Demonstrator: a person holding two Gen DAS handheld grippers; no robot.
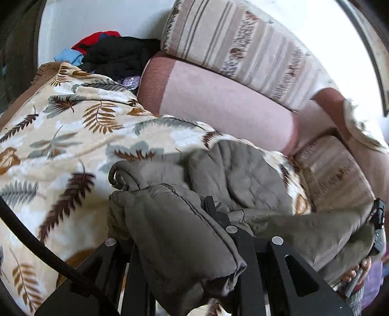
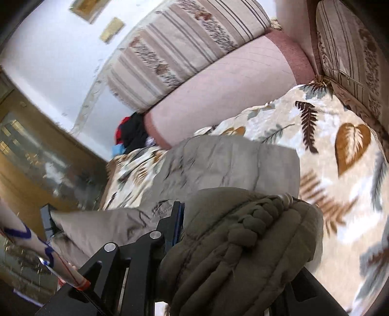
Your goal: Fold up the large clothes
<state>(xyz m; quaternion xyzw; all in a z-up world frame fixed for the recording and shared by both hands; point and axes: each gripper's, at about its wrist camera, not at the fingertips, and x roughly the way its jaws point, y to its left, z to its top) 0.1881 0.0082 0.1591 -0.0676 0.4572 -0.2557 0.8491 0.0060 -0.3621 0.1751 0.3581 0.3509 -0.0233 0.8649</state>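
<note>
On leaf-print blanket (image 1: pixel 60 136), over sofa: olive padded jacket (image 1: pixel 233 170), bunched. Left gripper (image 1: pixel 184 233) clamped on a thick jacket fold; right gripper (image 2: pixel 233 233) clamped on the ribbed hem, probably to lift and spread for folding.

No readable text, labels, brands or numbers in either view; two framed pieces (image 2: pixel 97 17) on wall above striped cushion (image 2: pixel 184 48) too blurred to read.
</note>
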